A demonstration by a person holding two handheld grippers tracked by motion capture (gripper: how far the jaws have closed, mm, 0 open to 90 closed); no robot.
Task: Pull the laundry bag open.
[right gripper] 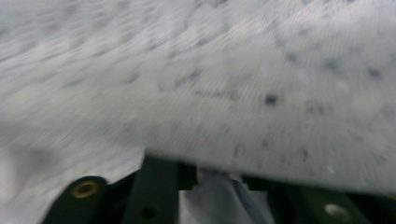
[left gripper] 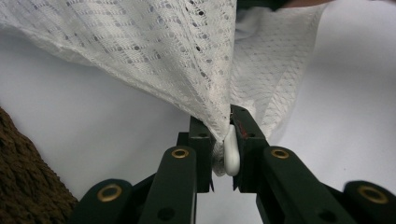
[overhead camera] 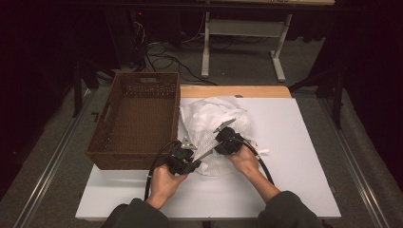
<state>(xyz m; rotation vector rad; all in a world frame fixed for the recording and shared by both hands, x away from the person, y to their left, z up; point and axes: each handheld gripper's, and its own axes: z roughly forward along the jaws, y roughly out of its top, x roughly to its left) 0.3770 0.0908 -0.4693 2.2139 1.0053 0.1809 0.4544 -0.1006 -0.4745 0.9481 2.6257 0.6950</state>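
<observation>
On the white table (overhead camera: 294, 156), just right of a brown woven basket (overhead camera: 135, 118), lies a crumpled white openwork cloth (overhead camera: 209, 123), its long axis running from near to far. At its near edge the left gripper (left gripper: 223, 140) has its jaws clenched on a corner of the cloth. Farther right, the right gripper (overhead camera: 223, 137) presses into the cloth; blur hides its jaws, so I cannot tell their state. Beyond the table, grey floor and dark room
</observation>
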